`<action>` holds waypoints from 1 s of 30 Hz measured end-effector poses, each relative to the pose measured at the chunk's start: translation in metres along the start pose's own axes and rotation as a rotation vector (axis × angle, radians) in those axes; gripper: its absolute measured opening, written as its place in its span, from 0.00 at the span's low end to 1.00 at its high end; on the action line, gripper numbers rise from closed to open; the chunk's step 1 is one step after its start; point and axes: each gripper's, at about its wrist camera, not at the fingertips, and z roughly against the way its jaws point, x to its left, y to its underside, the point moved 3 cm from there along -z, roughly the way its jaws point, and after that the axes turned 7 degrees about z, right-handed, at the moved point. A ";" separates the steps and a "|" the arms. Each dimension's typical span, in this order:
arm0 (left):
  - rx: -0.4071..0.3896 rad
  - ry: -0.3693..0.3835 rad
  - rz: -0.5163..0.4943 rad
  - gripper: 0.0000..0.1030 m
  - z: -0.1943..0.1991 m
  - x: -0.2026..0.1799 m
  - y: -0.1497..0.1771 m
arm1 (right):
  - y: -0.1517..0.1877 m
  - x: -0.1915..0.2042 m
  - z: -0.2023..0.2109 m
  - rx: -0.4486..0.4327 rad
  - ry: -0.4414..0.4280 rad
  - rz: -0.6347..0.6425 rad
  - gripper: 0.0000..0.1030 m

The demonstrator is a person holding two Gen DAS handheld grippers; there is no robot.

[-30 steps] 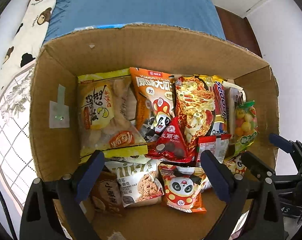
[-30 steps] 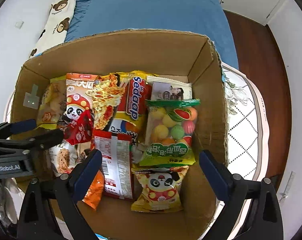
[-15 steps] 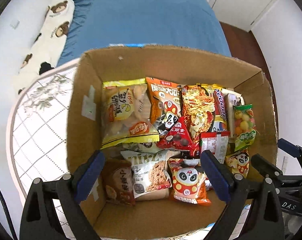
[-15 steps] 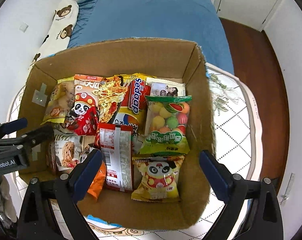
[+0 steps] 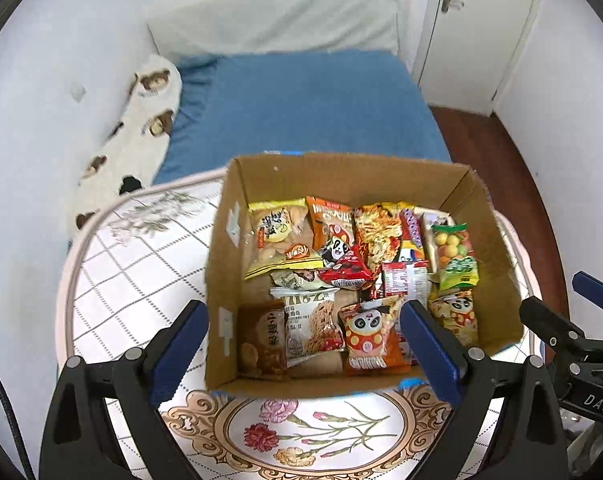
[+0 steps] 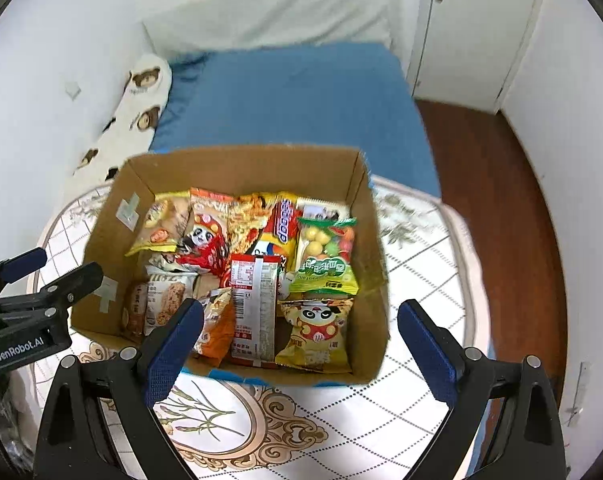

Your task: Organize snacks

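Observation:
An open cardboard box (image 5: 221, 264) (image 6: 371, 264) sits on a round patterned table and holds several snack packets lying flat. Among them are a yellow biscuit bag (image 5: 277, 240), a red panda packet (image 5: 367, 334), a green fruit-candy bag (image 6: 327, 256) and a yellow panda packet (image 6: 315, 334). My left gripper (image 5: 305, 354) hangs open above the box's near wall, with nothing between its fingers. My right gripper (image 6: 299, 344) is open too and empty, above the box's near right part. Each gripper shows at the edge of the other's view.
The table (image 5: 141, 264) carries a white grid cloth with flower prints around the box. Behind it stands a bed with a blue sheet (image 5: 309, 104) and a bear-print pillow (image 5: 133, 128). A white door (image 5: 477, 28) and wooden floor (image 6: 497, 208) lie at the right.
Both grippers have risen and drawn back from inside the box. The box now looks smaller and the table, bed and room have come into view. Both stay open and empty.

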 end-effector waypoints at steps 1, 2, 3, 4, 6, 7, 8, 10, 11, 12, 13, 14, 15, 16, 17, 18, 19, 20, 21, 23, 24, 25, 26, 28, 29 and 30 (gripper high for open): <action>-0.024 0.001 0.003 0.95 0.010 0.001 0.005 | 0.004 0.002 0.010 -0.022 -0.003 -0.003 0.97; -0.047 0.002 0.006 0.95 0.020 0.002 0.010 | 0.008 0.004 0.020 -0.045 -0.004 -0.007 0.98; -0.068 0.008 0.007 0.95 0.031 0.003 0.016 | 0.013 0.006 0.031 -0.068 0.002 -0.008 0.98; -0.086 0.015 0.005 0.95 0.040 0.003 0.022 | 0.017 0.008 0.041 -0.087 0.007 -0.008 0.98; -0.115 0.011 0.003 0.95 0.054 0.003 0.030 | 0.026 0.011 0.060 -0.131 0.014 -0.008 0.98; -0.137 0.012 0.000 0.95 0.064 0.004 0.035 | 0.033 0.013 0.071 -0.156 0.021 -0.009 0.98; -0.153 0.012 -0.001 0.95 0.072 0.005 0.040 | 0.039 0.015 0.082 -0.179 0.026 -0.008 0.98; -0.182 0.012 0.007 0.95 0.088 0.009 0.049 | 0.051 0.019 0.101 -0.214 0.033 -0.006 0.98; -0.197 0.016 0.014 0.95 0.096 0.012 0.054 | 0.057 0.021 0.110 -0.229 0.033 -0.006 0.98; -0.209 0.018 0.020 0.95 0.103 0.014 0.058 | 0.062 0.023 0.119 -0.244 0.032 -0.005 0.98; -0.222 0.022 0.030 0.95 0.112 0.017 0.064 | 0.067 0.024 0.128 -0.258 0.033 -0.007 0.99; -0.231 0.028 0.033 0.95 0.118 0.019 0.068 | 0.072 0.025 0.136 -0.273 0.034 -0.009 0.99; -0.240 0.031 0.034 0.95 0.123 0.019 0.073 | 0.077 0.026 0.145 -0.288 0.036 -0.011 0.99; -0.254 0.030 0.033 0.95 0.131 0.021 0.078 | 0.082 0.027 0.154 -0.304 0.041 -0.012 0.99; -0.263 0.030 0.032 0.95 0.137 0.021 0.083 | 0.086 0.028 0.162 -0.318 0.045 -0.016 0.99; -0.269 0.034 0.034 0.95 0.144 0.022 0.088 | 0.091 0.029 0.170 -0.332 0.047 -0.019 0.99; -0.272 0.037 0.037 0.95 0.149 0.023 0.093 | 0.096 0.031 0.179 -0.347 0.050 -0.018 0.99; -0.274 0.041 0.039 0.95 0.154 0.023 0.097 | 0.099 0.032 0.183 -0.355 0.051 -0.018 1.00; -0.277 0.044 0.039 0.95 0.159 0.024 0.101 | 0.105 0.034 0.192 -0.367 0.050 -0.020 1.00; -0.282 0.046 0.030 0.95 0.167 0.023 0.109 | 0.113 0.038 0.204 -0.384 0.049 -0.018 1.00; -0.288 0.048 0.024 0.95 0.171 0.023 0.113 | 0.118 0.040 0.211 -0.396 0.056 -0.015 1.00; -0.294 0.046 0.017 0.95 0.175 0.021 0.116 | 0.122 0.041 0.215 -0.402 0.059 -0.013 1.00; -0.301 0.042 0.011 0.95 0.180 0.020 0.120 | 0.125 0.042 0.220 -0.409 0.062 -0.010 1.00; -0.311 0.041 0.005 0.95 0.187 0.018 0.125 | 0.132 0.044 0.228 -0.422 0.073 -0.006 1.00; -0.317 0.041 0.002 0.95 0.191 0.018 0.127 | 0.134 0.044 0.231 -0.425 0.075 -0.005 1.00; -0.319 0.042 0.001 0.95 0.193 0.017 0.129 | 0.136 0.044 0.233 -0.429 0.076 -0.005 1.00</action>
